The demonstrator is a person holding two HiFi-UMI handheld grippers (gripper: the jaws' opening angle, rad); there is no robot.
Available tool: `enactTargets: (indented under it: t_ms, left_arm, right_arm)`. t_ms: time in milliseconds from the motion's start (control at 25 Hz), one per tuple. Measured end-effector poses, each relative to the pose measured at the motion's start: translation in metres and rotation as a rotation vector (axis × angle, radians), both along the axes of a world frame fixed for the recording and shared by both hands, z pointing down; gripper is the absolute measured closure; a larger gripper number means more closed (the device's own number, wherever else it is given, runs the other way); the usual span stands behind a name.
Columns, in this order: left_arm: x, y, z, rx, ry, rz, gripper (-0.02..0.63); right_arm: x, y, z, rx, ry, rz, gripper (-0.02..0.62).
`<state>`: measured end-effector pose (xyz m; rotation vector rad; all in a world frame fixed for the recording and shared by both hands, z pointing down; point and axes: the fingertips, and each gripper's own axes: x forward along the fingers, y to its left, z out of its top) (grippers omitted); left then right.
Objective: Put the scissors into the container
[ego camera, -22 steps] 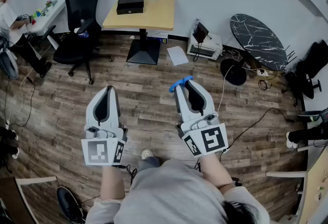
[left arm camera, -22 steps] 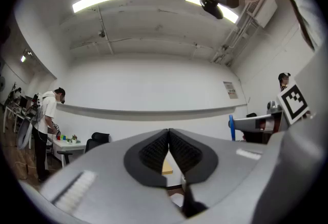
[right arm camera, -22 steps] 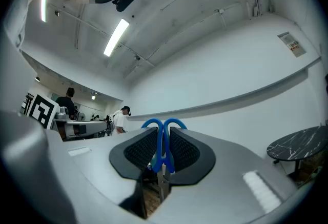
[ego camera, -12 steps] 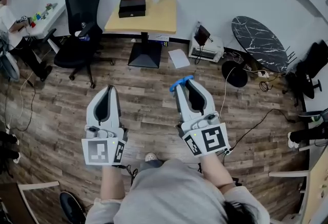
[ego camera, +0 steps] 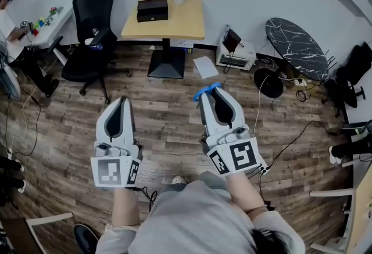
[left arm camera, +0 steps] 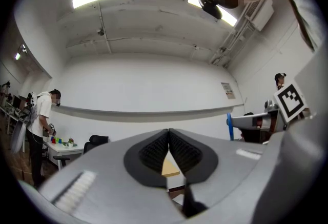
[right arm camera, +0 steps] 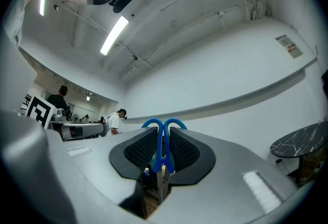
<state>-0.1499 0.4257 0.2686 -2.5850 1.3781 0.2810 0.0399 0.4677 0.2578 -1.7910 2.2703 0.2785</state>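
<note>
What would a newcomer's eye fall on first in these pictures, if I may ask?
Most striking are the blue scissors, clamped between the jaws of the right gripper with their handles poking out past the tips. The left gripper beside it is shut and empty. Ahead, by the far wall, a wooden table carries a black box.

Pale grey left claw (ego camera: pixel 121 100) and right claw (ego camera: pixel 213 91), black ribbed pads (left arm camera: pixel 154 151), black-and-white marker cubes (ego camera: pixel 111 171), grey shirt (ego camera: pixel 186 218).
</note>
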Motion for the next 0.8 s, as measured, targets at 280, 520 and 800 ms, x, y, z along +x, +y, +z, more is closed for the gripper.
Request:
enactTargets:
  t_ms: [280,520,800]
  left_arm:
    - [-0.007,-0.019,0.007,-0.002,0.014,-0.023,0.546]
    - [-0.01,-0.057,0.009,-0.009,0.017,-0.051,0.548]
    - [0.009,-0.121,-0.004,0.007,0.024,-0.072,0.548]
  right_arm:
    - [0.002,-0.022,0.006,-0.016,0.001,0.008,0.521]
    - [0.004,-0.066,0.007,-0.012,-0.004,-0.011,0.52]
    - [0.022,-0.133,-0.003,-0.002,-0.005,-0.03,0.521]
